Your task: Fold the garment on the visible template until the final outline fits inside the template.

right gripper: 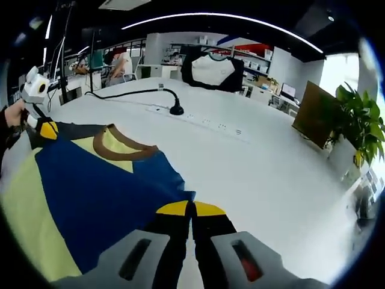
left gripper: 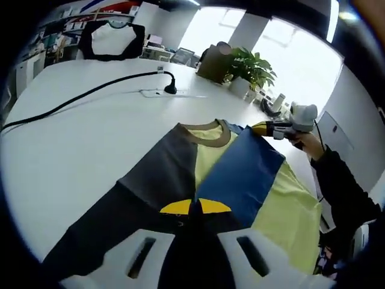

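Note:
A T-shirt lies on the white table (left gripper: 90, 138), with a yellow body (left gripper: 289, 217), a brown collar (left gripper: 207, 129), a dark grey side (left gripper: 162, 171) and a blue side (left gripper: 240, 174) folded in toward the middle. My left gripper (left gripper: 194, 208) is shut on the dark grey fabric at the bottom of the left gripper view. In the right gripper view it appears at the far left (right gripper: 45, 128), held by a hand. My right gripper (right gripper: 192, 209) is shut on a corner of the blue fabric (right gripper: 96, 198). Beyond the shirt, the left gripper view catches it (left gripper: 264, 128) at the blue corner.
A black cable (left gripper: 84, 95) runs over the table to a power strip (right gripper: 204, 120). A potted plant (left gripper: 252, 69) and a brown board (right gripper: 313, 114) stand at the table's far edge. A black-and-white garment (right gripper: 212, 71) hangs behind. A person's dark sleeve (left gripper: 340, 192) lies to the right.

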Demonstrator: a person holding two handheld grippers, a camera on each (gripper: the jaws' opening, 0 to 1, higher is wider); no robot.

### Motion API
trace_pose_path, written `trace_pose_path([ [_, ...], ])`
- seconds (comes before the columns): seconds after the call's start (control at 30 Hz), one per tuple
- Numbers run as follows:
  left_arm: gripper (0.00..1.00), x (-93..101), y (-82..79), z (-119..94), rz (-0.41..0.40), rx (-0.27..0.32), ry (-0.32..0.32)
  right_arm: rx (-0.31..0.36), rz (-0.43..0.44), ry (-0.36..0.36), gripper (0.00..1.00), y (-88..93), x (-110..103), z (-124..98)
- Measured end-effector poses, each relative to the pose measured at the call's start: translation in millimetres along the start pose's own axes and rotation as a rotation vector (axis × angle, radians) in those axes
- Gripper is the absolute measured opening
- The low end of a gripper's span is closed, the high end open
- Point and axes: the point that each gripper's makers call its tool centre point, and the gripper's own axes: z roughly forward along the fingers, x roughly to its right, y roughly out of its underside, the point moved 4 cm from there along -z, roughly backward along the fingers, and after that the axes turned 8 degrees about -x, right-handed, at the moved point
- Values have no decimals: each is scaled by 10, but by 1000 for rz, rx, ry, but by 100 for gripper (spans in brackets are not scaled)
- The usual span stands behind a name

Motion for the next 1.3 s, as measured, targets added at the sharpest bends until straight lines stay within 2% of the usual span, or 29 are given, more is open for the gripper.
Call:
trace_pose_path([
  [0.4, 3, -104, -35, 30, 6, 10, -14, -4, -21, 4, 0, 18, 35, 68],
  [0.47, 3, -106, -40, 36, 18, 15, -19, 1, -27, 37, 0, 10, 95, 63],
  [0.5, 3, -105, -42, 39, 26, 19, -23, -7, -67, 86, 0, 11, 180, 41],
  [0.53, 3, -99, -43, 43, 37, 24, -30, -5, -73, 97, 0, 9, 199, 35],
  [0.63, 8, -84, -59, 42, 95, 45, -59, 54, 15, 13, 0, -37, 132, 0],
  [0.73, 9, -136, -90, 49, 98, 51, -69, 46, -8, 36, 0, -34, 164, -24],
  [0.8, 10, -163, -103, 46, 98, 65, -88, 55, -54, 74, 0, -61, 203, -54],
  [0.97, 16, -268, -152, 4, 180, 78, -158, 130, -4, 47, 0, -145, 185, -173],
  [1.03, 20, -279, -197, -31, 192, 120, -168, 166, 33, 29, 0, -170, 154, -246],
  [1.07, 23, -279, -230, -54, 185, 152, -161, 225, 117, -33, 0, -211, 91, -279],
  [1.1, 26, -280, -253, -72, 182, 171, -161, 240, 155, -78, 0, -213, 50, -295],
  [1.13, 29, -280, -277, -94, 186, 198, -169, 218, 177, -85, 1, -183, 41, -311],
  [1.17, 32, -286, -323, -139, 198, 247, -188, 213, 161, -67, 2, -174, 61, -320],
  [1.2, 35, -292, -348, -167, 201, 273, -196, 240, 126, -19, 4, -196, 87, -363],
  [1.3, 36, -296, -363, -269, 194, 306, -197, 286, 74, 35, 5, -251, 97, -479],
])
